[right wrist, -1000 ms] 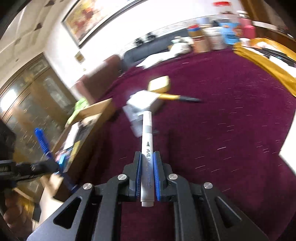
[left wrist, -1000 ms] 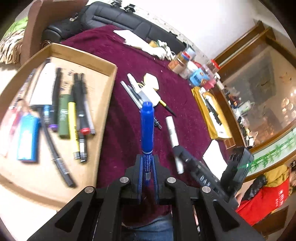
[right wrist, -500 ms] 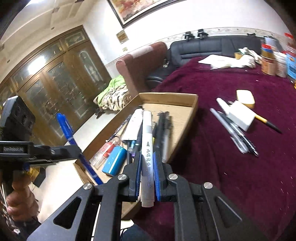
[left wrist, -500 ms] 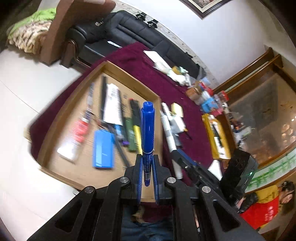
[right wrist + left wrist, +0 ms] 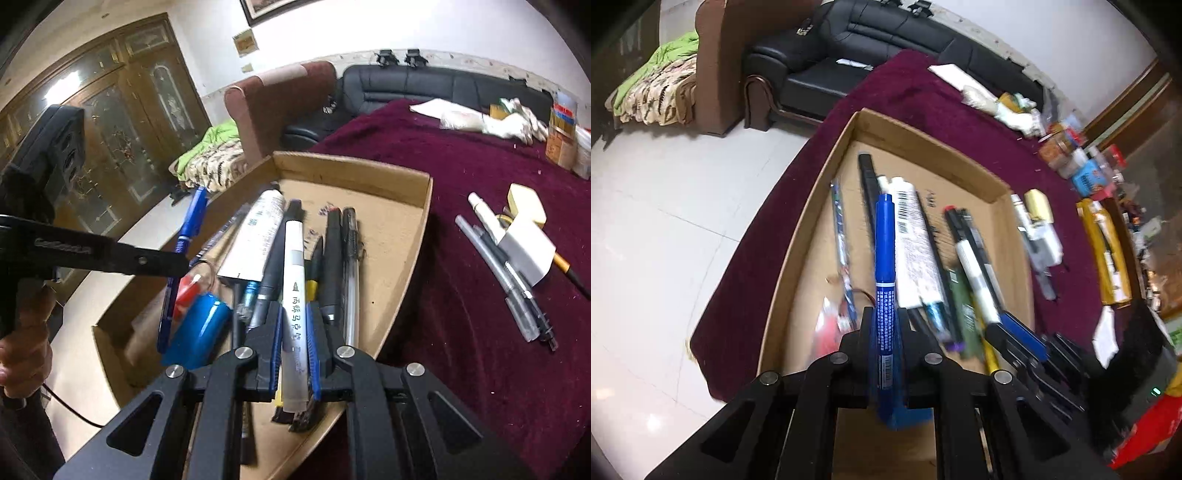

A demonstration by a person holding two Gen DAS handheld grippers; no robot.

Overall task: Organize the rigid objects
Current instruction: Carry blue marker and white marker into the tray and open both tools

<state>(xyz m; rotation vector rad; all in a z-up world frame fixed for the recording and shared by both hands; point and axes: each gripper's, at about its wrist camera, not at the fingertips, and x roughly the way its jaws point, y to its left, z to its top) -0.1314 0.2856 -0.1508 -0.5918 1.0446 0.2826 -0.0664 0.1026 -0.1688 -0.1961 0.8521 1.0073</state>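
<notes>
right hand-held gripper point(image 5: 293, 328) | clamps white marker point(image 5: 294, 295) | over cardboard tray point(image 5: 406, 254) | pens inside

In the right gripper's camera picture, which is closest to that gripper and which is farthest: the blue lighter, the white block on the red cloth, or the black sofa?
From the right gripper, which holds a white marker:
1. Blue lighter: just to its left, inside the cardboard tray.
2. White block: off to the right on the red cloth, outside the tray.
3. Black sofa: at the far wall, past the table.
</notes>
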